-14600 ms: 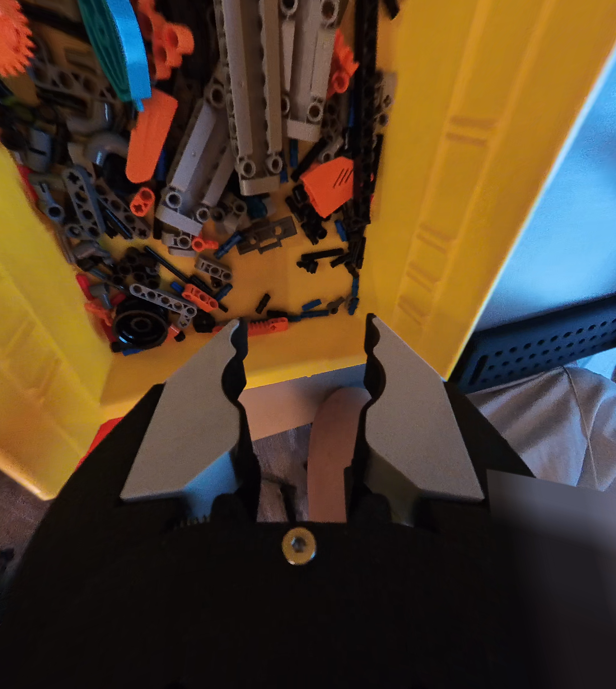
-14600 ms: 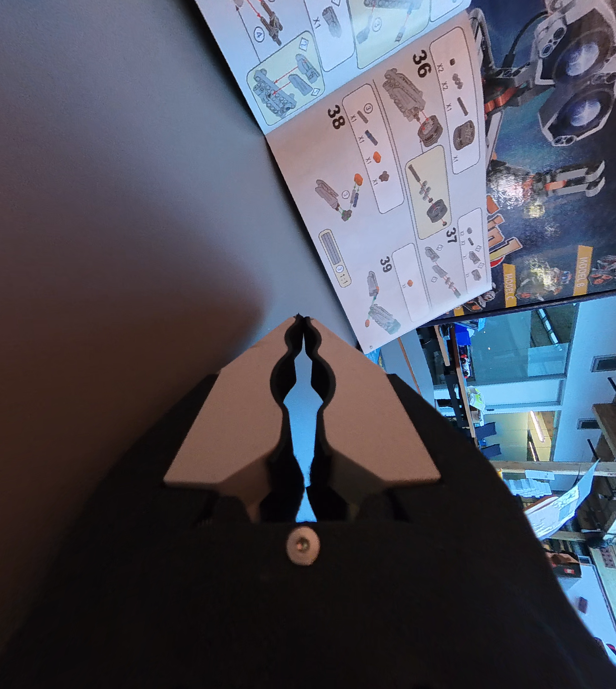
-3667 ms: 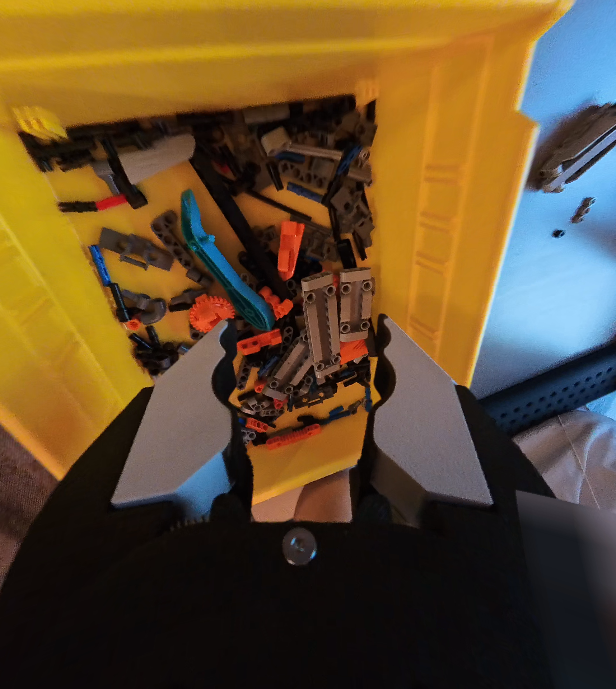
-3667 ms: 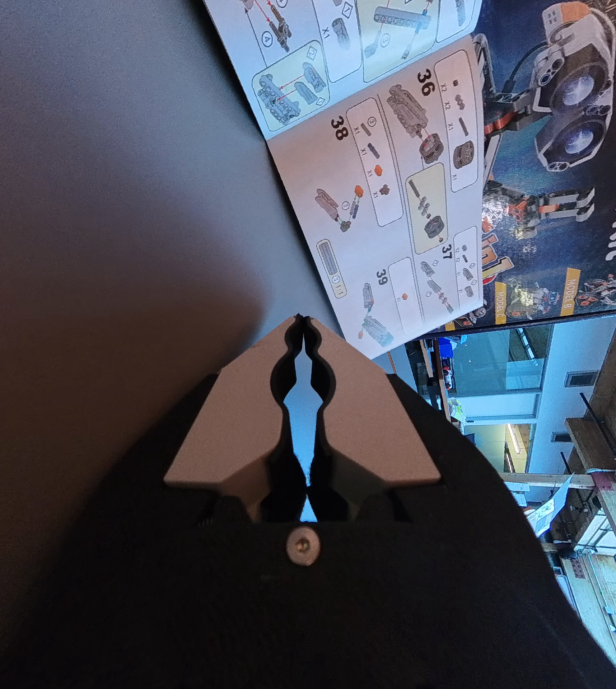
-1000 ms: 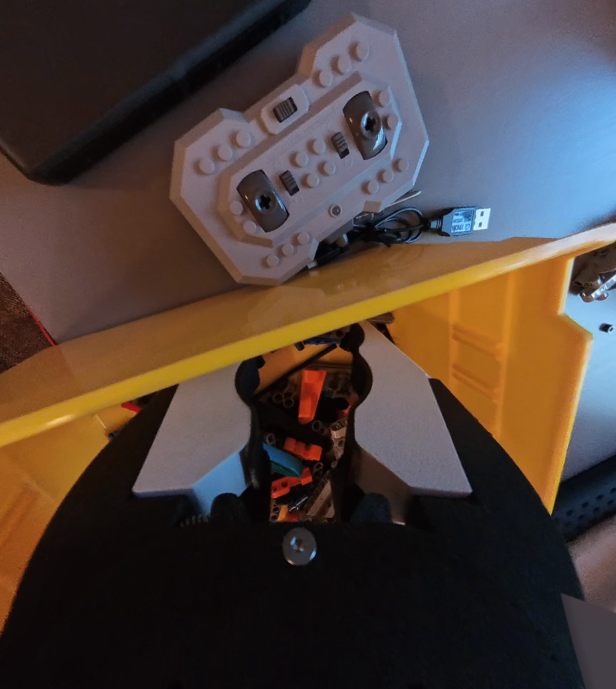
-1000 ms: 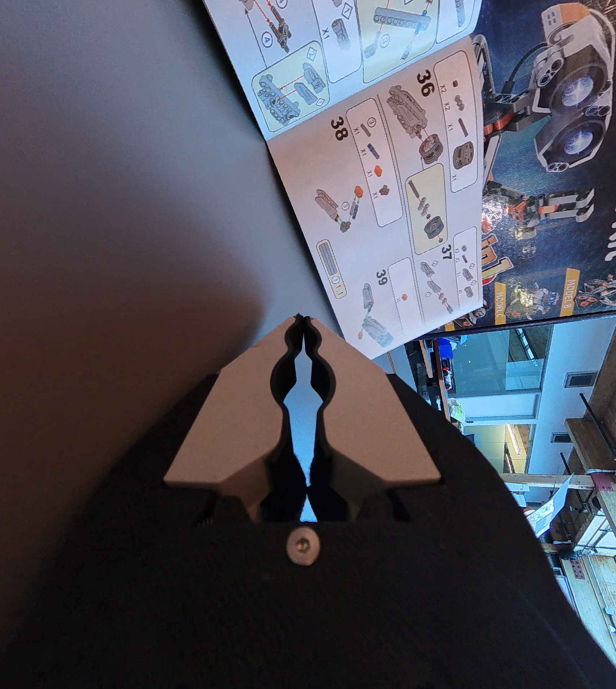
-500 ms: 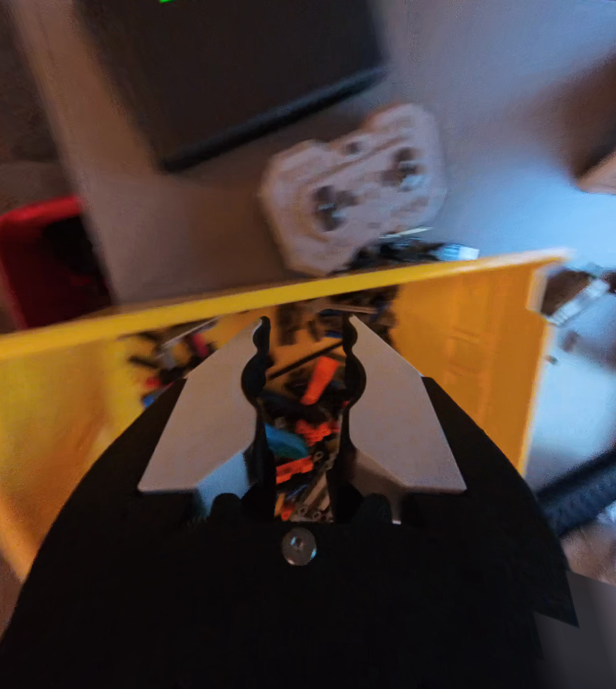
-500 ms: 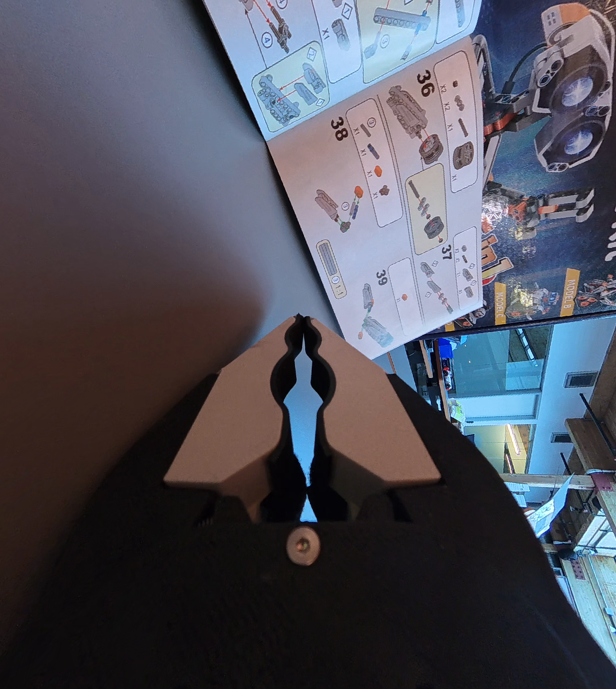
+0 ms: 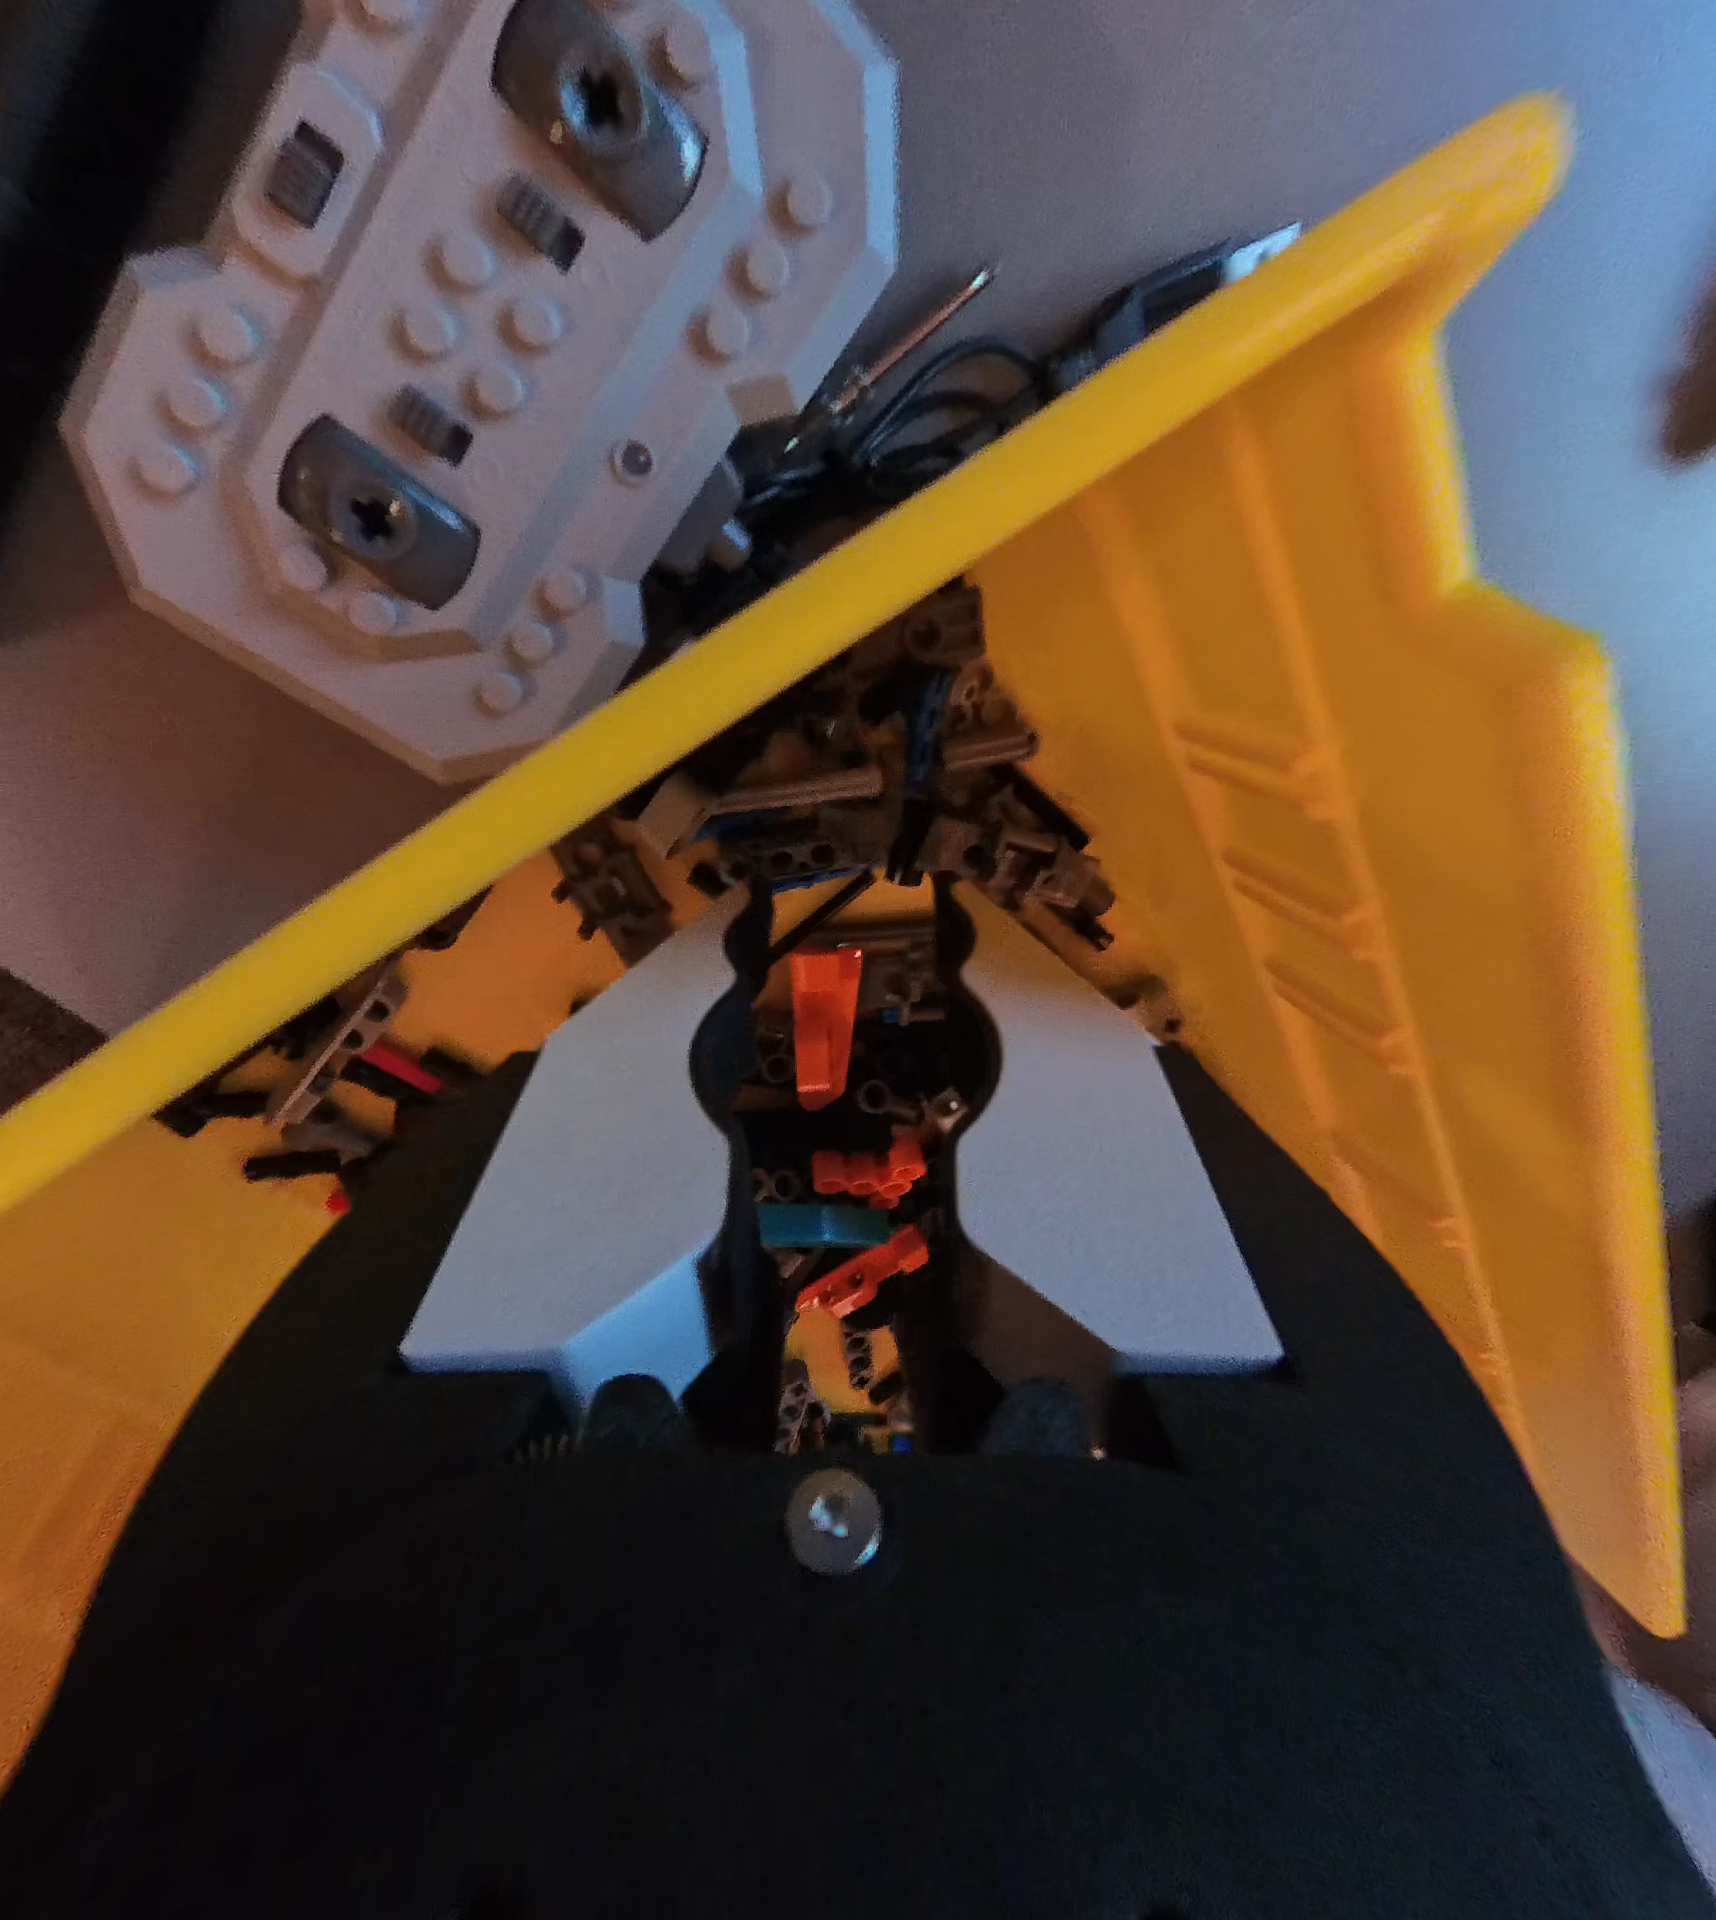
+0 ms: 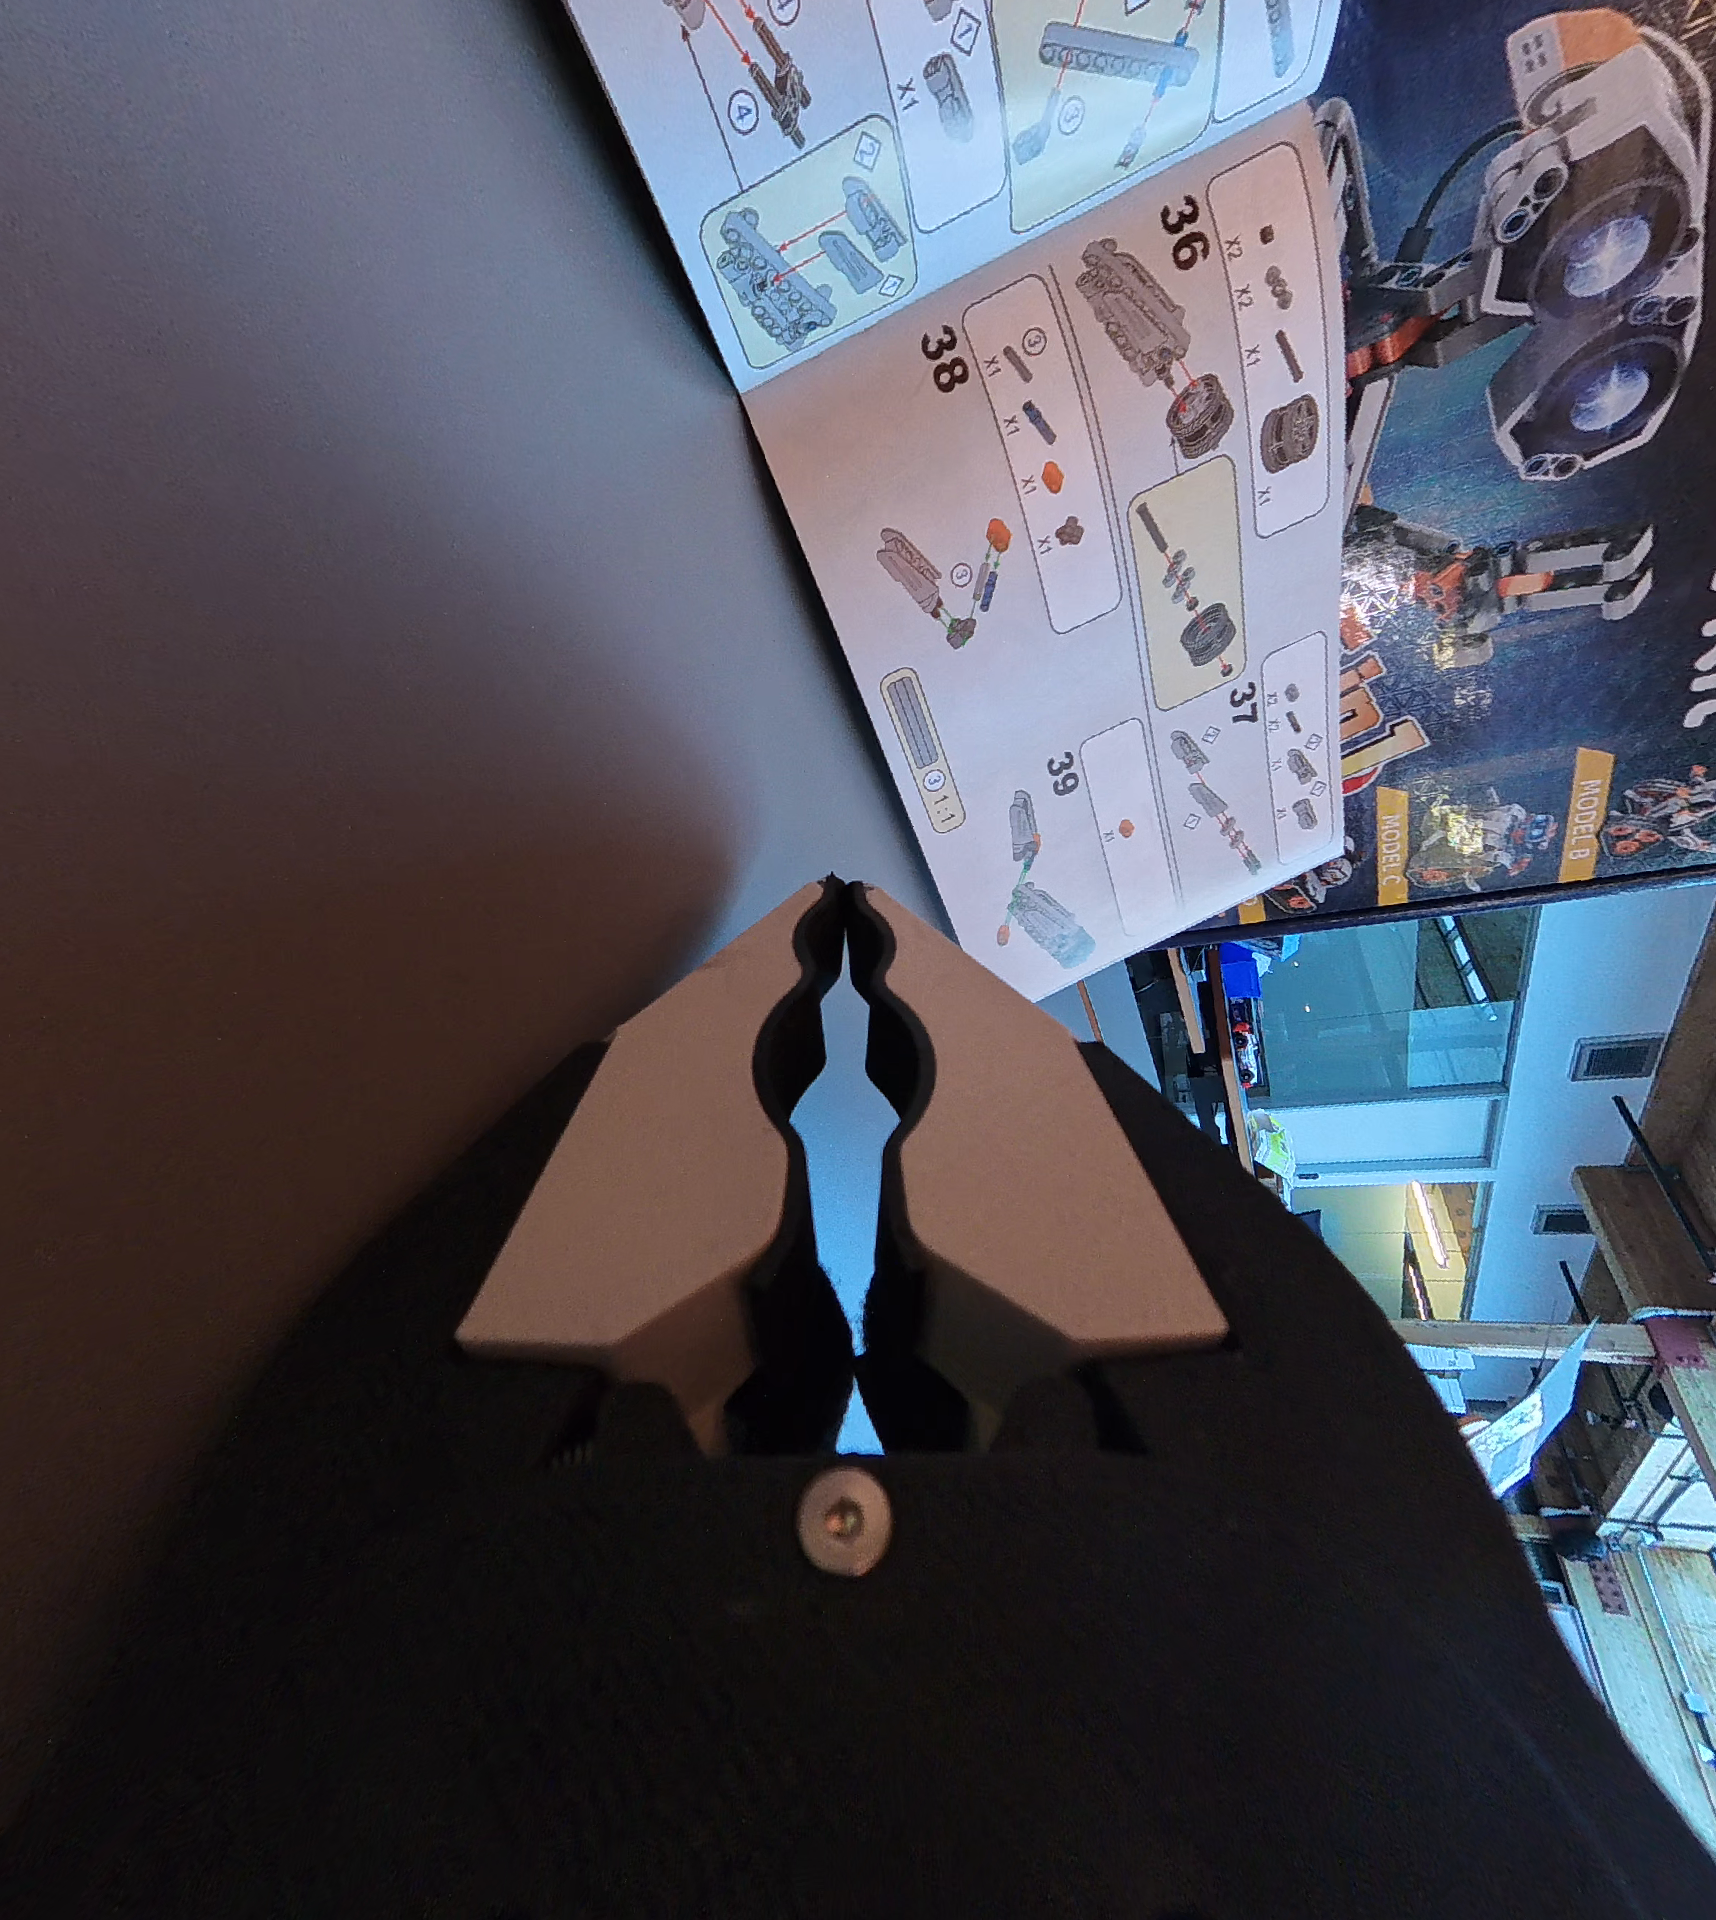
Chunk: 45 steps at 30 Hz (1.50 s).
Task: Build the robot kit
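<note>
My left gripper [image 9: 854, 909] reaches into a yellow plastic bin [image 9: 625, 717] of small building pieces. Its jaws stand a narrow gap apart, with the tips at a heap of dark grey pieces [image 9: 833, 821] by the bin's far wall. An orange piece [image 9: 823, 1023], a teal piece [image 9: 818, 1226] and other orange bits show through the gap. I cannot tell whether anything is pinched at the tips. My right gripper [image 10: 841, 885] is shut and empty, with its tips touching over the grey table [image 10: 314, 520].
A grey studded remote controller [image 9: 480, 343] and a coiled black cable [image 9: 895, 416] lie just beyond the bin. An open instruction booklet [image 10: 1062, 499] rests on a dark kit box [image 10: 1581, 416] ahead and to the right of my right gripper. One gripper's finger ends stand about 50 centimetres off the other's. The teal piece [image 9: 818, 1226] is closer to my left gripper, around 8 centimetres from its tips; the right tips are 55 centimetres off.
My left gripper has pushed deeper toward the bin's far wall and turned, and its jaws have narrowed since a second ago. The right gripper has not moved.
</note>
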{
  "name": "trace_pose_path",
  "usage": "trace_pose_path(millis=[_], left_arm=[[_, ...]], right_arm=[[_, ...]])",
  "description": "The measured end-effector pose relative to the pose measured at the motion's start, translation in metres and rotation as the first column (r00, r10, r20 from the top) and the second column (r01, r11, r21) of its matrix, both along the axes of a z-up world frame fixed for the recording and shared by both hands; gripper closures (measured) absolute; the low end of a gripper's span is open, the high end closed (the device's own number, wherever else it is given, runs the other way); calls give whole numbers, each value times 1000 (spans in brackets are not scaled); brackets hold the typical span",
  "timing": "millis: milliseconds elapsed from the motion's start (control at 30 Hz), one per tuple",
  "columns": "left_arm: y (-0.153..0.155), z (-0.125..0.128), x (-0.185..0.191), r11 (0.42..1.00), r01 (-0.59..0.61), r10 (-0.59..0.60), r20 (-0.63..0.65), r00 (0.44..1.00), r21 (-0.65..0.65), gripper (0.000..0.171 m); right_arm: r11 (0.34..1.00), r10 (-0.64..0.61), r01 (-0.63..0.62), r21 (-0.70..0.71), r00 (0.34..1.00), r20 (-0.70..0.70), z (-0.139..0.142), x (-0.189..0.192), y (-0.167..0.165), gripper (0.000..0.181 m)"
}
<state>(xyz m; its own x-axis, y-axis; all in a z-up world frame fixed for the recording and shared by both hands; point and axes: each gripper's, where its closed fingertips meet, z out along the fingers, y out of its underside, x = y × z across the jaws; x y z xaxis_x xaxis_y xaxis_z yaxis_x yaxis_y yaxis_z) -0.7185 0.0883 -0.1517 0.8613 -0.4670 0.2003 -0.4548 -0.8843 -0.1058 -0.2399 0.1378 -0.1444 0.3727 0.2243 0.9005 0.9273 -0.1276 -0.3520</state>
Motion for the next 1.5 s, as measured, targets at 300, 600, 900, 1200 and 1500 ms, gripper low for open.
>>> trace_pose_path(millis=[300, 600, 900, 1200, 1500], left_arm=[[-7, -5, -30, 1000, 15, -16, -174, 985, -8, 140], [-16, -9, -16, 963, 270, -260, -224, 939, 15, 153], [-14, -13, -20, 977, 212, -208, -236, 949, -8, 140], [-22, -12, -30, 977, 213, -213, -236, 948, -26, 156], [-21, -11, -32, 997, 63, -68, -137, 988, -45, 158]], right_arm=[[1000, 0, 0, -1, 1000, 0, 0, 0, 0, 181], [1000, 1, -1, 0, 1000, 0, 0, 0, 0, 181], [1000, 1, -1, 1, 1000, 0, 0, 0, 0, 181], [1000, 5, -5, 2, 1000, 1, 0, 0, 0, 181], [1000, 6, -6, 3, 1000, 1, 1, 0, 0, 181]])
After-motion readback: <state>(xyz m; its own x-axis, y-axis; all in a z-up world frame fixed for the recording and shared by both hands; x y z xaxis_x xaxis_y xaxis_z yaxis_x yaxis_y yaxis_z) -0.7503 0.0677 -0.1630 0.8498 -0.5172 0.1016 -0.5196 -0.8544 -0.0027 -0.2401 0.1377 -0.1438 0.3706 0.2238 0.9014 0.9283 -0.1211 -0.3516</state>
